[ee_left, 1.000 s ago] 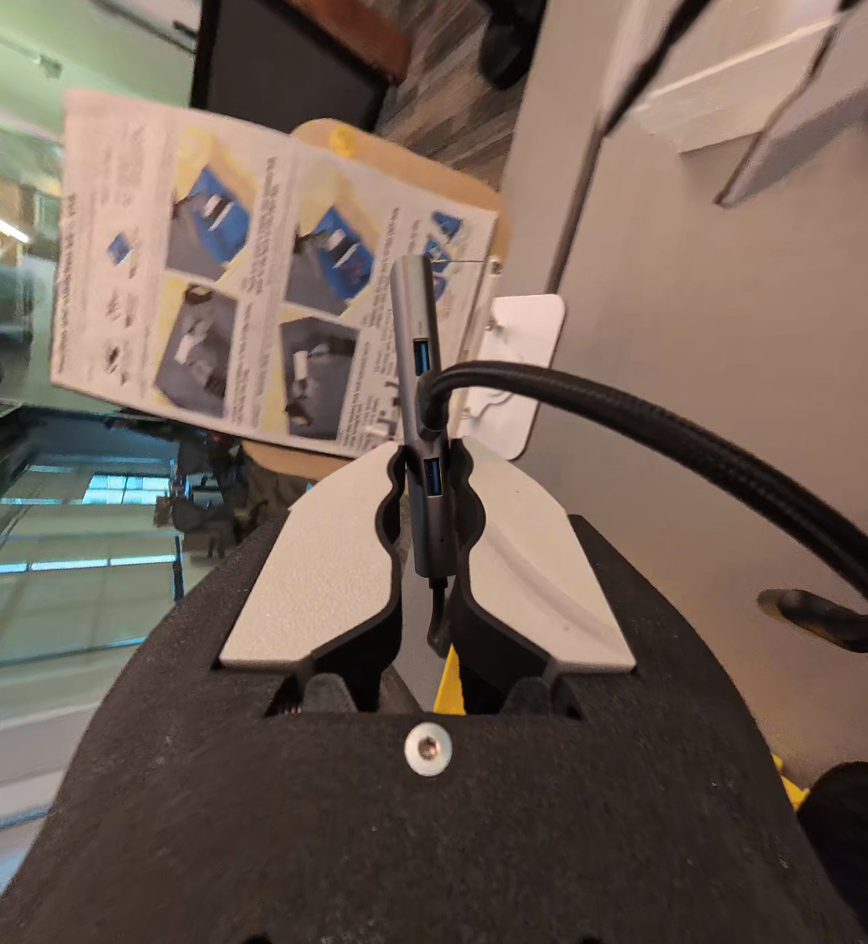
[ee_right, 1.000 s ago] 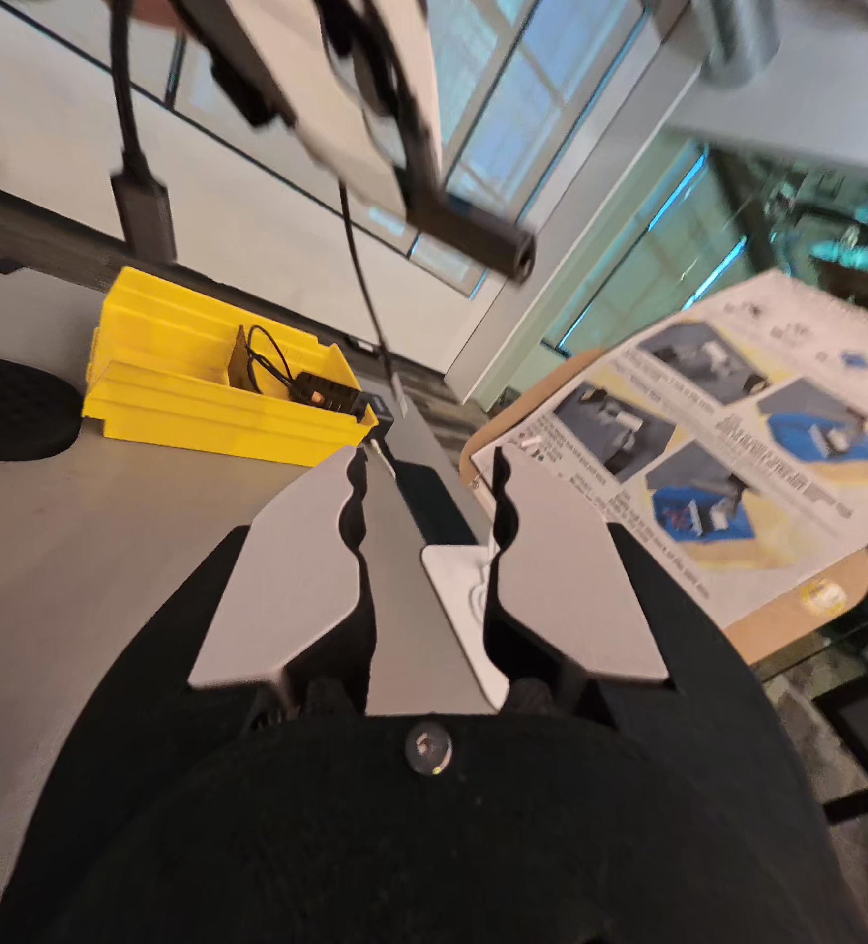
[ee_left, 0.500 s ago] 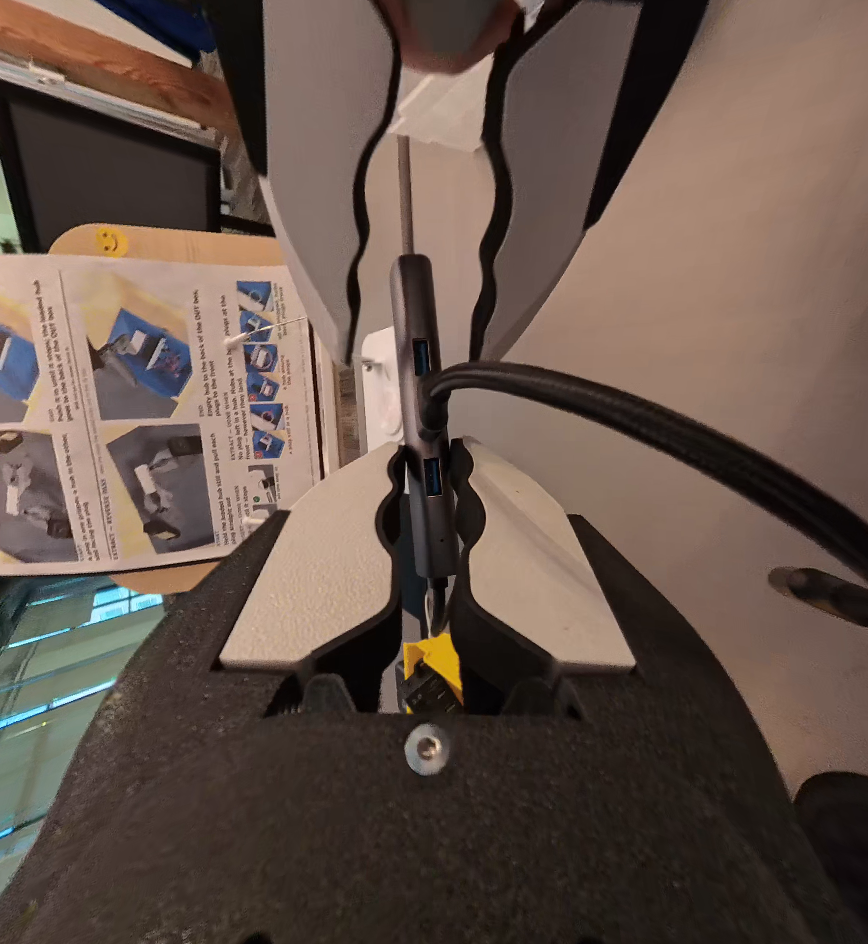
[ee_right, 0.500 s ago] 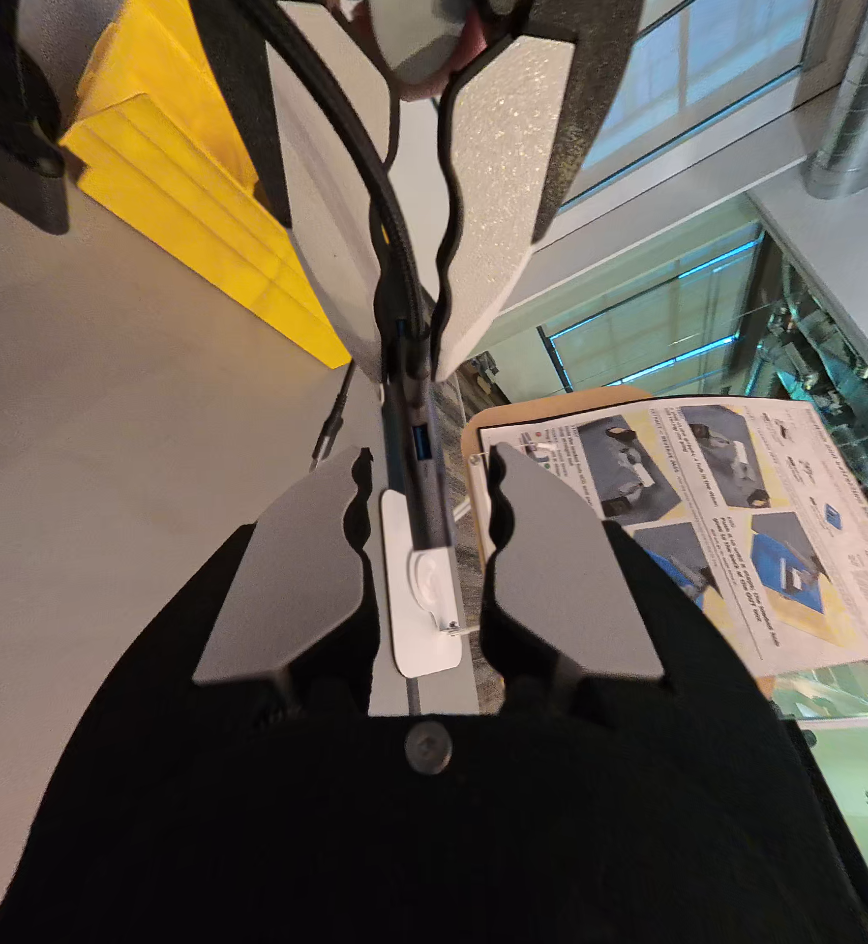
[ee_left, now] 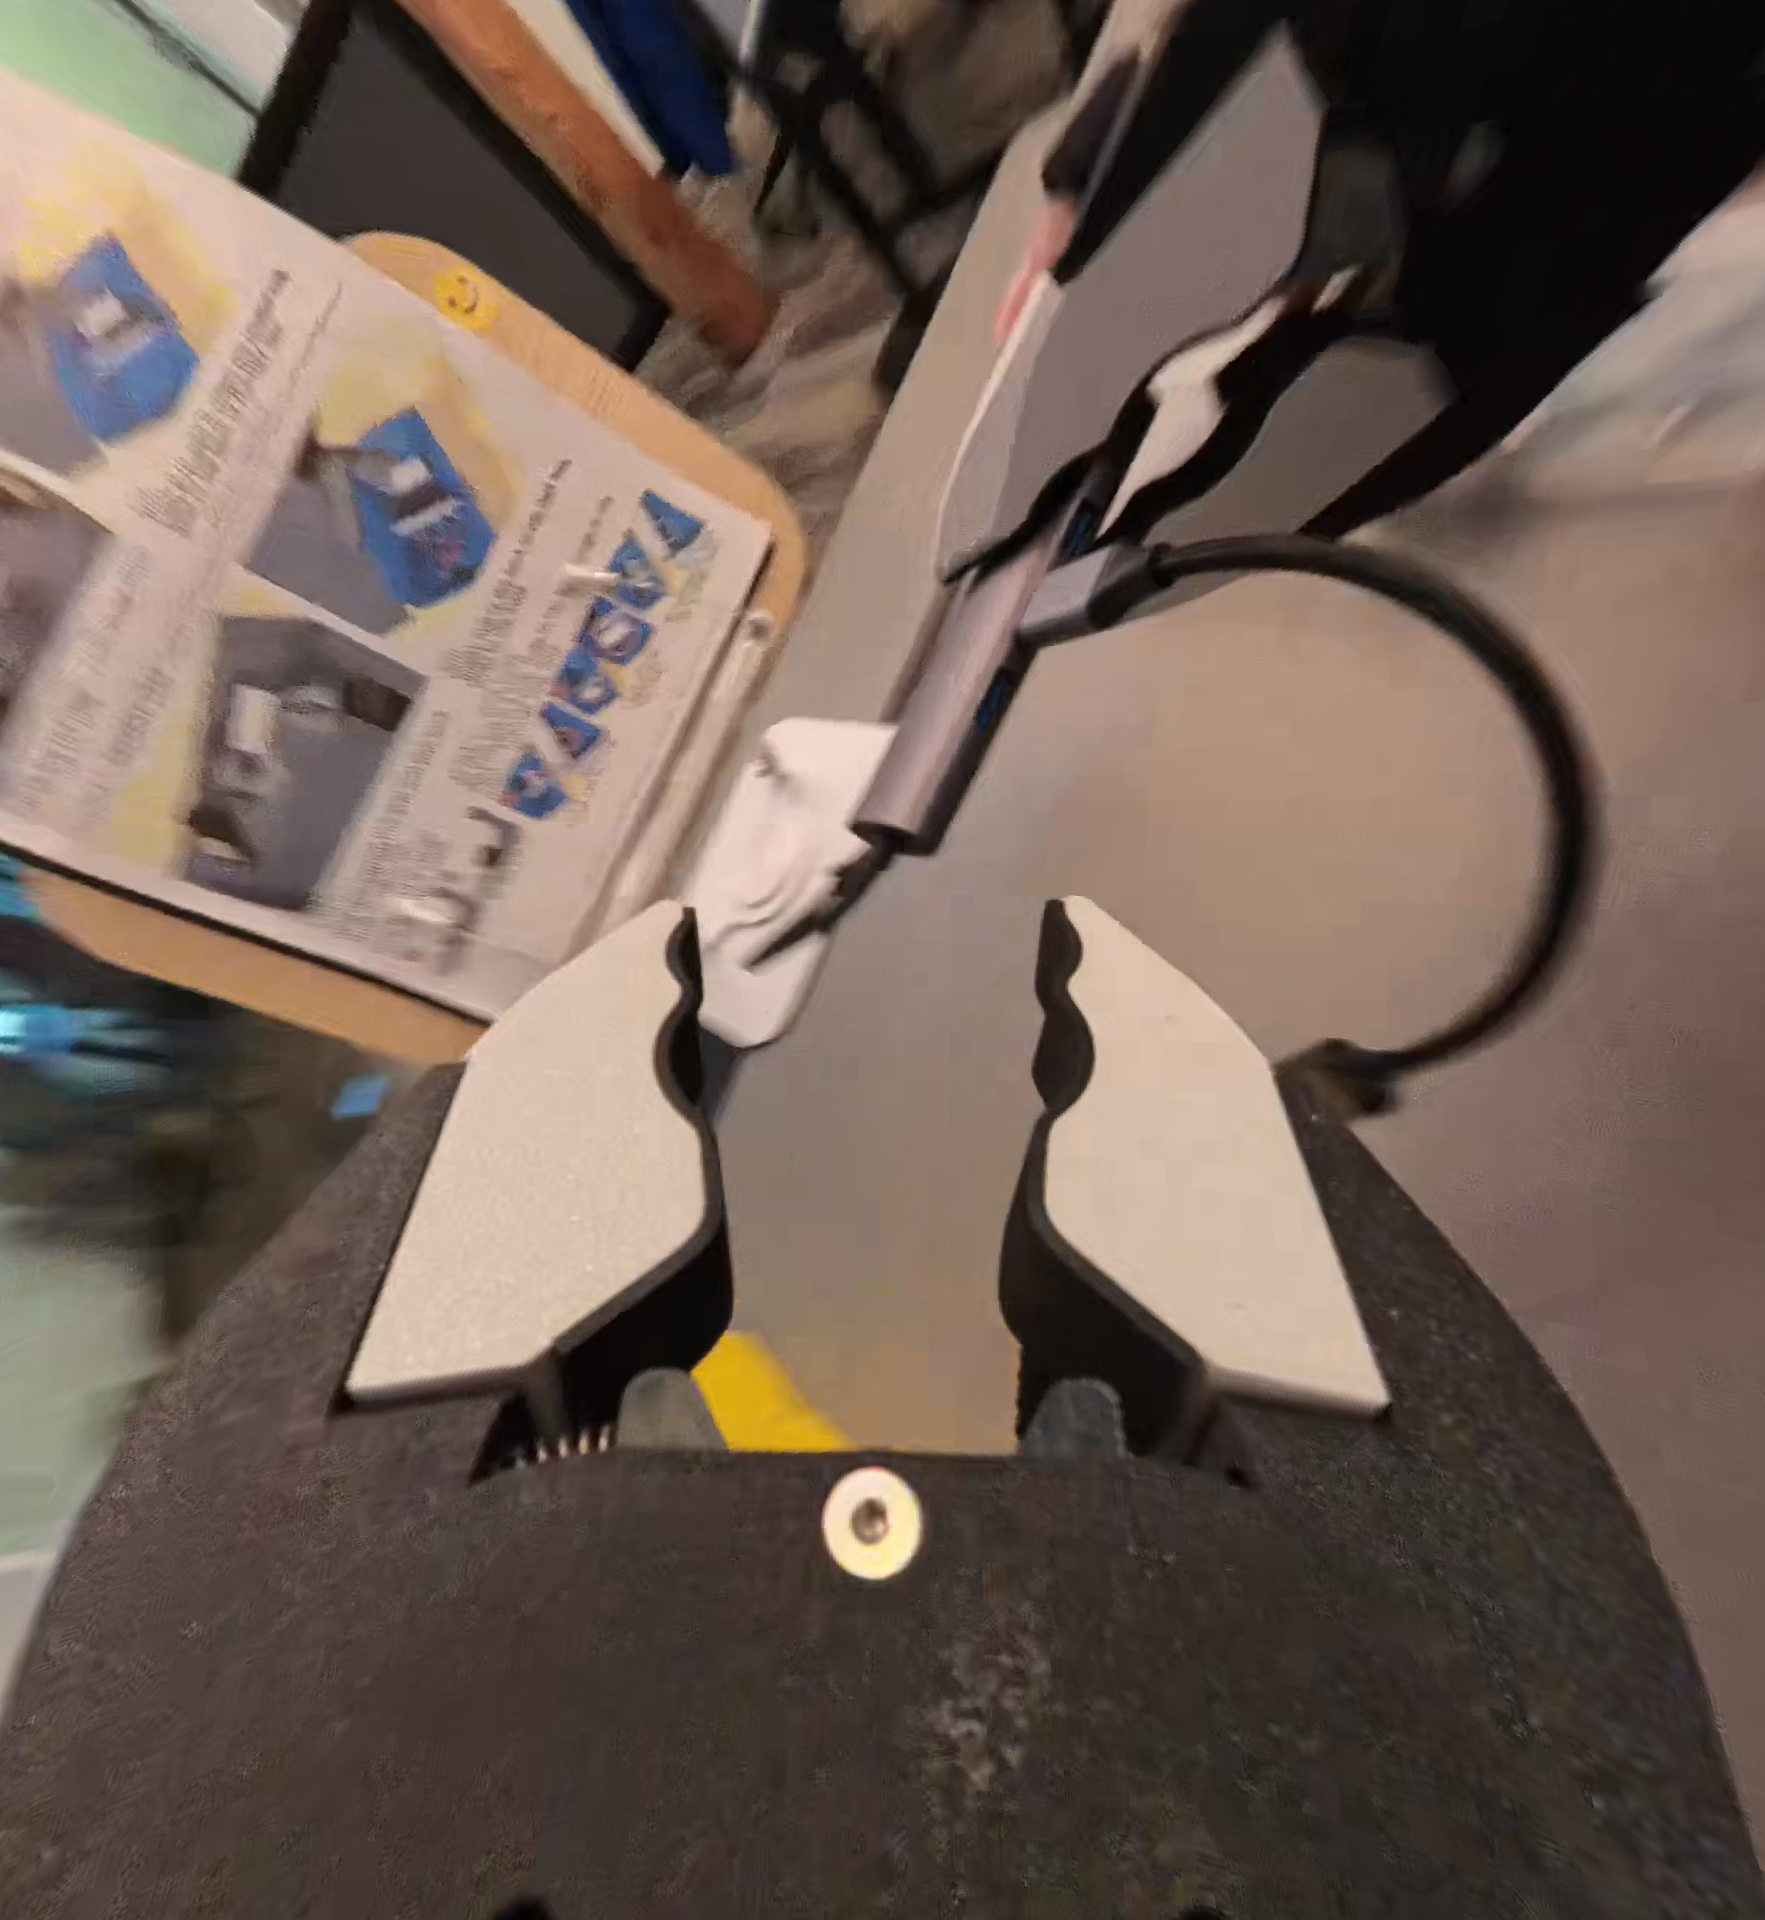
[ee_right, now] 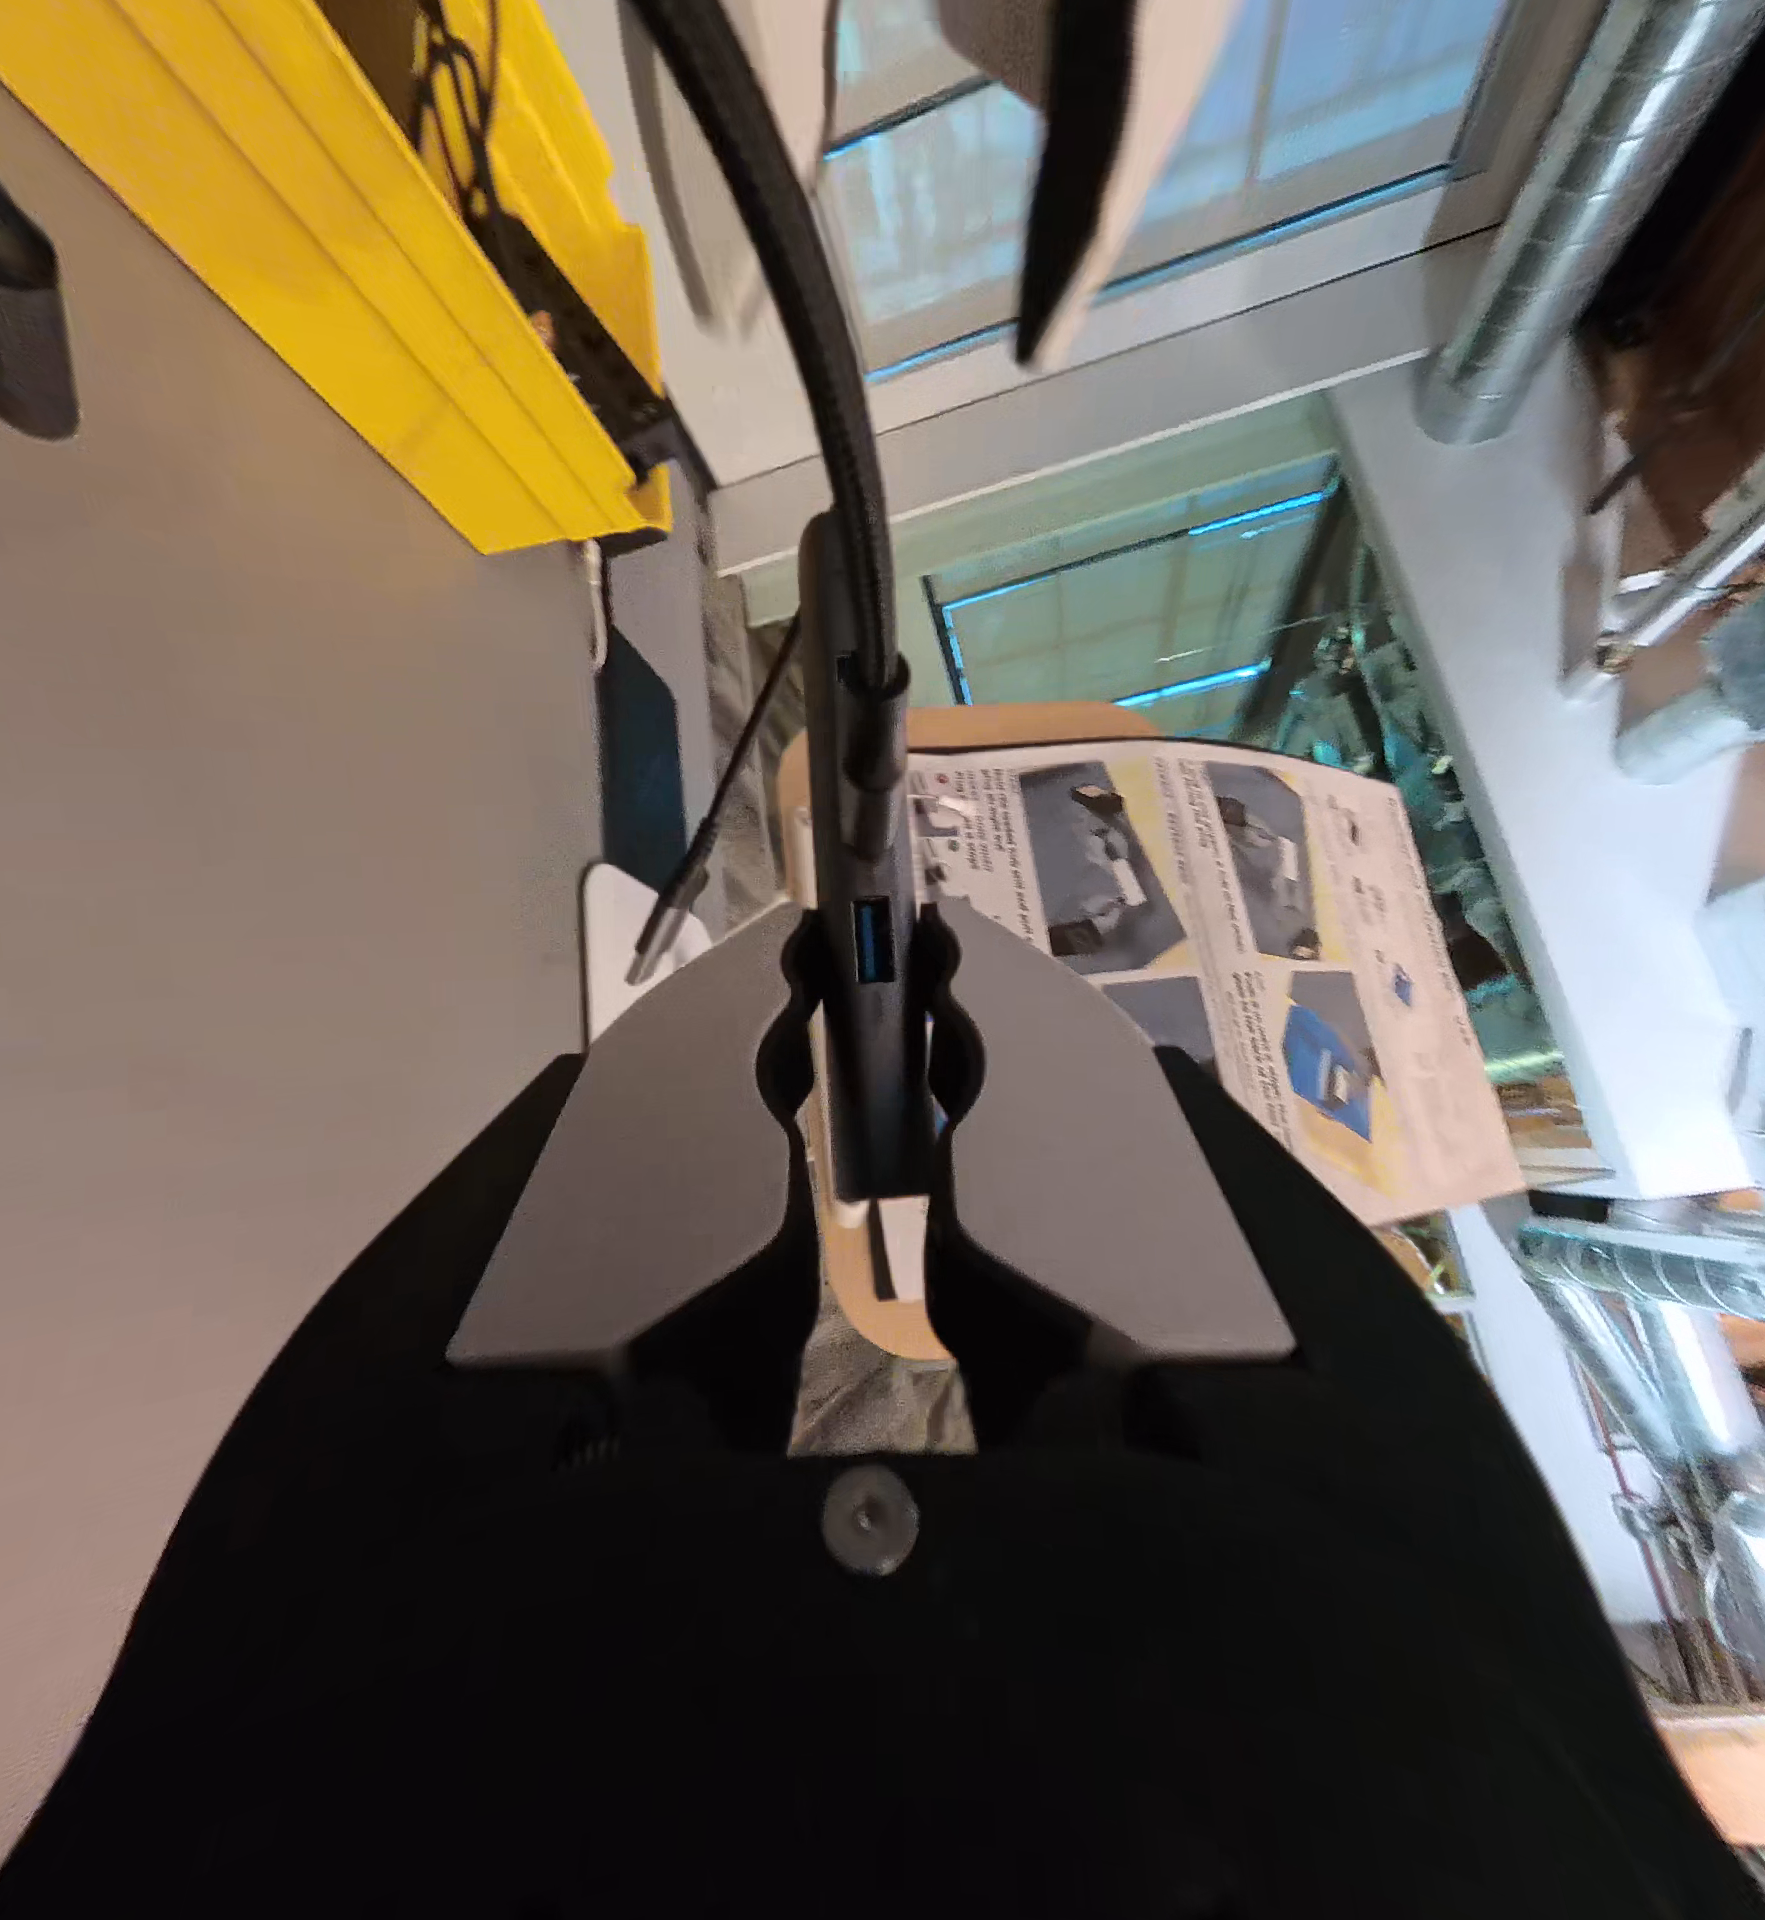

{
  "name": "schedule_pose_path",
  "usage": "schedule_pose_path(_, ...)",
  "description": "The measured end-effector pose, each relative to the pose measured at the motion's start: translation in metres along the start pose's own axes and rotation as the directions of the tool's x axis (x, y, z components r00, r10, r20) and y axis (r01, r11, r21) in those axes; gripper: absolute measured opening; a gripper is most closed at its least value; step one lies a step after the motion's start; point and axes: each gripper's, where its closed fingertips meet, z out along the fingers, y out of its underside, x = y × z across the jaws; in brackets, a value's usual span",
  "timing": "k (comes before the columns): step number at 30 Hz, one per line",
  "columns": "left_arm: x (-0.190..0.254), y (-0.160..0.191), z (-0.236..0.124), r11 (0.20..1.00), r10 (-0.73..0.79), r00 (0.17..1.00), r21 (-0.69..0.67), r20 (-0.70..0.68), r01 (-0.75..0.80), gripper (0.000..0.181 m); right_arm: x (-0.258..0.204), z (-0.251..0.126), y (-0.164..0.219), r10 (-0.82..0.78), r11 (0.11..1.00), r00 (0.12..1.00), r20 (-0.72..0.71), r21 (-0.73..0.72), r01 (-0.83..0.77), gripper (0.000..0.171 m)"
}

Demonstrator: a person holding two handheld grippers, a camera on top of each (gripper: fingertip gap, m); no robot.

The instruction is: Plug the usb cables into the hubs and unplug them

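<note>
A grey counter [ee_left: 1221, 935] carries a yellow bin [ee_right: 358, 239] near large windows. The slim grey hub [ee_right: 873, 1039], braided black cable [ee_right: 805, 291] plugged in, sits clenched in the right gripper [ee_right: 870, 935]; the left gripper [ee_left: 865, 935] is released.

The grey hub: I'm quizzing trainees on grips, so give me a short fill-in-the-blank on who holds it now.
1. The grey hub is clamped in the ____ gripper.
2. The left gripper is ____, holding nothing.
3. The black braided cable is ____ the hub.
4. The bin on the table is ____.

Missing words: right; open; plugged into; yellow
</note>
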Motion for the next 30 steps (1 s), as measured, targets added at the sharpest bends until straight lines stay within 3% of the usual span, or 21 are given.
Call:
schedule_pose_path(3, 0.008, -0.004, -0.015, 0.964, -0.219, 0.960, 0.114, -0.175, 0.240, 0.061, 0.009, -0.005, 0.003, -0.016, 0.999, 0.998, -0.063, 0.029, 0.018, 0.019)
schedule_pose_path(6, -0.001, -0.003, -0.010, 0.954, -0.236, 0.954, 0.144, -0.186, 0.264, 0.063, 0.014, -0.009, -0.004, -0.034, 0.997, 0.994, -0.106, 0.059, 0.040, 0.019)
schedule_pose_path(9, 0.000, -0.018, -0.007, 0.928, -0.275, 0.913, 0.164, -0.302, 0.334, 0.059, 0.016, -0.010, -0.014, -0.085, 0.992, 0.985, -0.152, 0.076, 0.098, 0.019)
schedule_pose_path(15, 0.012, -0.029, 0.015, 0.930, -0.279, 0.861, 0.103, -0.426, 0.353, 0.060, 0.015, -0.010, -0.024, -0.152, 0.981, 0.968, -0.202, 0.086, 0.172, 0.019)
schedule_pose_path(21, 0.003, -0.022, 0.038, 0.925, -0.270, 0.880, 0.147, -0.390, 0.349, 0.061, 0.016, -0.009, -0.018, -0.189, 0.977, 0.950, -0.247, 0.054, 0.208, 0.019)
schedule_pose_path(25, 0.006, -0.020, 0.038, 0.930, -0.241, 0.869, 0.154, -0.432, 0.334, 0.071, 0.013, -0.010, -0.023, -0.200, 0.970, 0.948, -0.247, 0.089, 0.228, 0.019)
schedule_pose_path(30, 0.022, -0.016, 0.035, 0.933, -0.197, 0.814, 0.151, -0.546, 0.327, 0.062, 0.010, -0.011, -0.031, -0.236, 0.958, 0.940, -0.246, 0.105, 0.268, 0.019)
